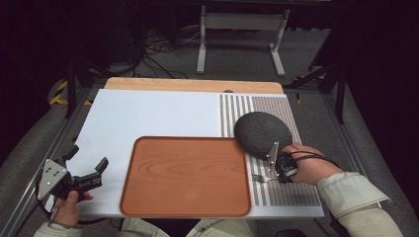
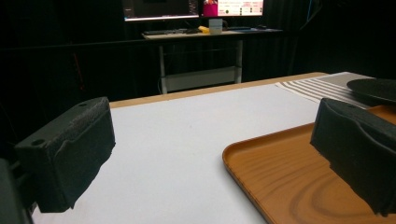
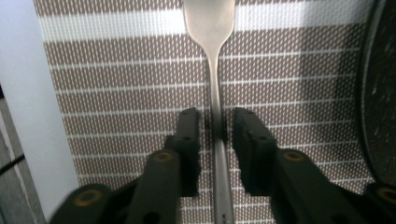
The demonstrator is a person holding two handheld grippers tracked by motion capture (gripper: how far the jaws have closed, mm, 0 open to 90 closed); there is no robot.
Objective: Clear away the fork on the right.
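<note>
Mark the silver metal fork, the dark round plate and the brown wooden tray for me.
silver metal fork [image 3: 215, 88], right gripper view, its neck.
dark round plate [image 1: 262, 132], high view, its centre.
brown wooden tray [image 1: 185, 175], high view, its bare floor.

Light falls from above onto the table [image 1: 148, 113], whose white surface reads bright and even in the high view, while the room around it sinks to near black. The wooden tray [image 1: 188, 175] carries a soft sheen with no hard glare.

In the left gripper view both jaws are dark and blurred (too close for focus); beyond them the tabletop is sharp, and two lit screens [image 2: 194, 8] glow overexposed far behind.

In the right gripper view the fork [image 3: 212, 56] between the jaws shines pale at its far end, the jaw bases nearest the camera are soft, and the striped mat [image 3: 116, 93] beyond them is crisp, brighter ahead of the tips.
</note>
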